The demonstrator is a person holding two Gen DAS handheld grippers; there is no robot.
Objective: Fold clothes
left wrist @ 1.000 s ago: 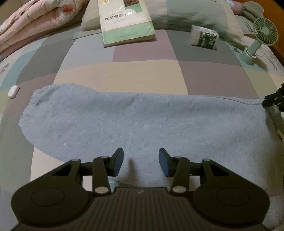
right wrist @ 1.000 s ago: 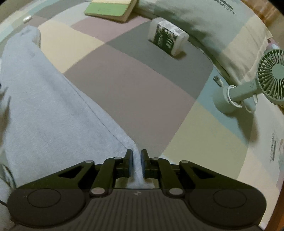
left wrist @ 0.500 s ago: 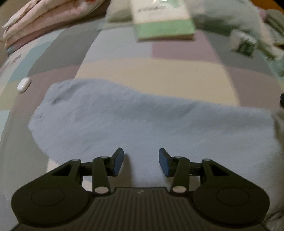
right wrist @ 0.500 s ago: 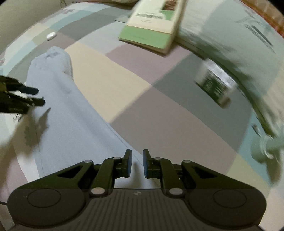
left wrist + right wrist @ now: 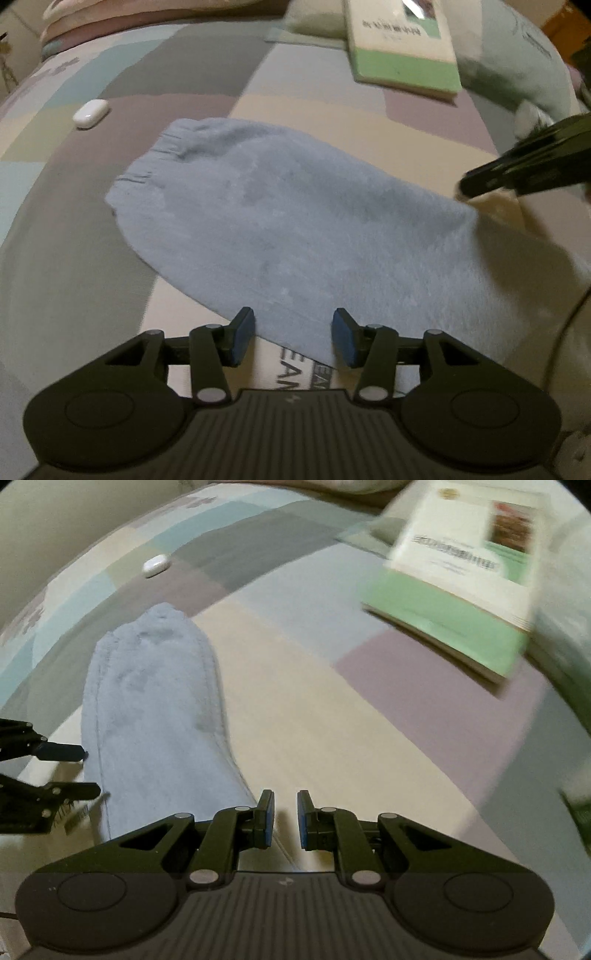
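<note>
Patchwork bedding point(image 5: 303, 110) carries the work: nearest, the left gripper point(image 5: 293, 338) hangs spread over the trousers' point(image 5: 295, 236) near edge, pinching nothing. The right gripper point(image 5: 283, 819), its jaws just eased narrowly apart and empty, sits beside their right edge. Judging by this, a fold is being set up; next each gripper needs a grip on cloth, with the book point(image 5: 402, 48) lying far beyond.

Both handheld tools are matte black plastic. The left gripper point(image 5: 293, 341) has a ribbed central deck, two round domed housings at its sides, triangular cut-outs in the linkage arms, silver pivot pins and blue pads point(image 5: 242, 338) on its fingers. The right gripper point(image 5: 282, 823) is built alike, with blue-faced fingers point(image 5: 267, 821).
</note>
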